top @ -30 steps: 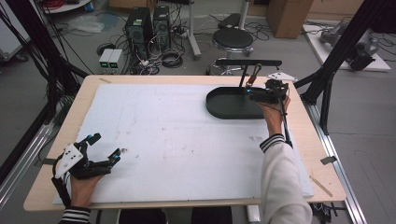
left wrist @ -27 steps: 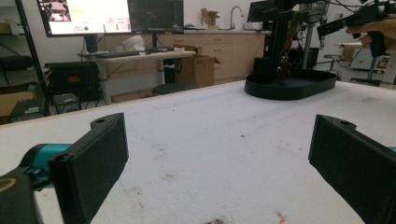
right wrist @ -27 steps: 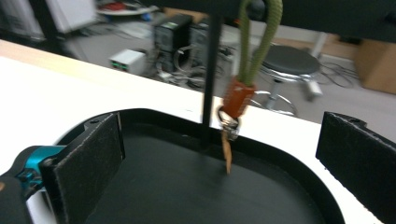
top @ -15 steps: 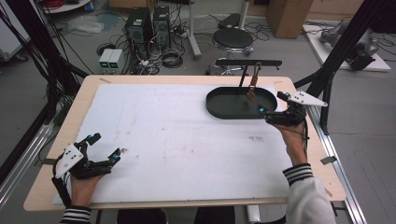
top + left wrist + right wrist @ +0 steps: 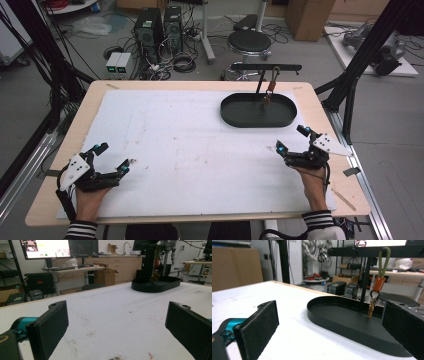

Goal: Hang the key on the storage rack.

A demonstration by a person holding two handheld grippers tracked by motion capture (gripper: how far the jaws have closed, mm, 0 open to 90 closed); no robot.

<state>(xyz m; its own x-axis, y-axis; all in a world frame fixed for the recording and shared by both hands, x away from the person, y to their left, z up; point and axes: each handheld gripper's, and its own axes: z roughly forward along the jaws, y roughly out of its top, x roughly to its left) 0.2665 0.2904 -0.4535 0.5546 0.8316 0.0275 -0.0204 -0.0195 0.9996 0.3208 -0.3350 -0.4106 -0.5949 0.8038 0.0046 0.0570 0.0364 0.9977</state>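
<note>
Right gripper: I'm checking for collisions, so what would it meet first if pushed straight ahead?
Probably the near wall of the black tray, straight ahead of the open right gripper; the hanging keychain lies beyond.

The hand-held gripper has its two black jaws wide apart, with nothing between them. Below lies the white worktop with small stains. A black tray stands far ahead.

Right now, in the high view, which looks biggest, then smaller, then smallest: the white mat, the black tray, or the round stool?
1. White mat, by far the biggest.
2. Black tray.
3. Round stool, smallest, though it stands farther from the camera, so this is unsure.
</note>
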